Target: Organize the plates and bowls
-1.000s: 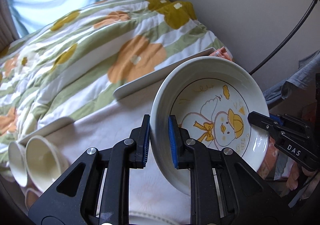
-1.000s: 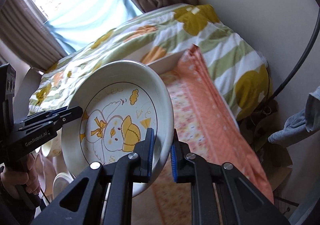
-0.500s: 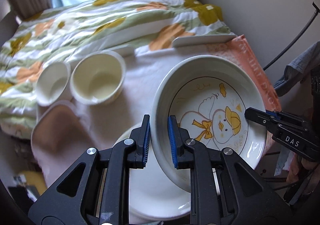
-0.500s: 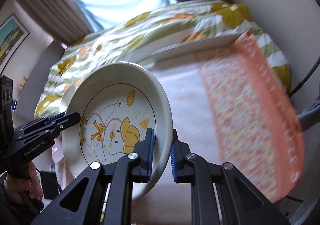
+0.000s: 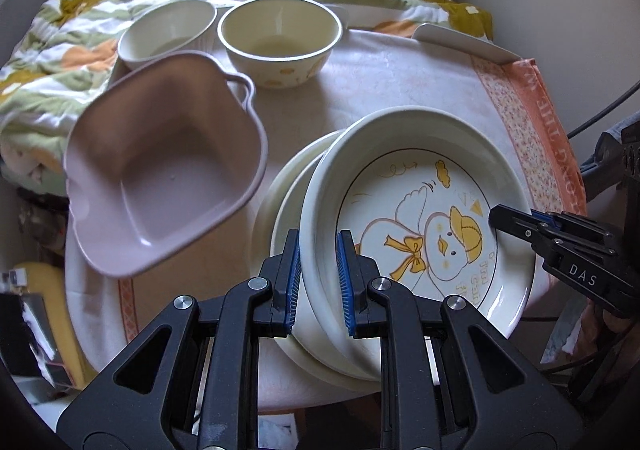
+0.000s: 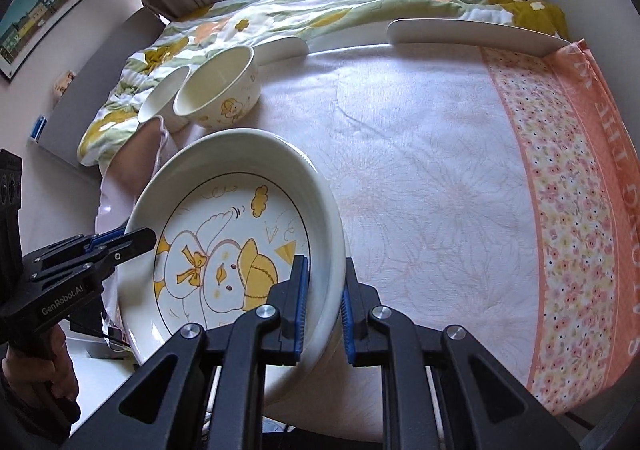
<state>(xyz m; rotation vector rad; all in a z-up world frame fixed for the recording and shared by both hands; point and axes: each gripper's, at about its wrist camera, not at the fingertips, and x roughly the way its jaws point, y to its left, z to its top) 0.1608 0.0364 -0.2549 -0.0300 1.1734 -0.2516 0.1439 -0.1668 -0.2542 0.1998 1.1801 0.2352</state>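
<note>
Risk: both grippers, left [image 5: 318, 282] and right [image 6: 323, 306], pinch the duck plate [image 5: 420, 226] by opposite rims, seemingly just above a plate stack [image 5: 280, 209], so uneven release could tip or chip it.

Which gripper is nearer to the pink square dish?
Left. The left gripper clamps the duck plate's rim beside the pink square dish; the right gripper clamps the plate's opposite rim, farther away.

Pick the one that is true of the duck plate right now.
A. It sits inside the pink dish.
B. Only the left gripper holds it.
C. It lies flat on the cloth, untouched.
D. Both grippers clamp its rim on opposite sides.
D: the left gripper pinches one edge of the duck plate and the right gripper pinches the opposite edge.
</note>
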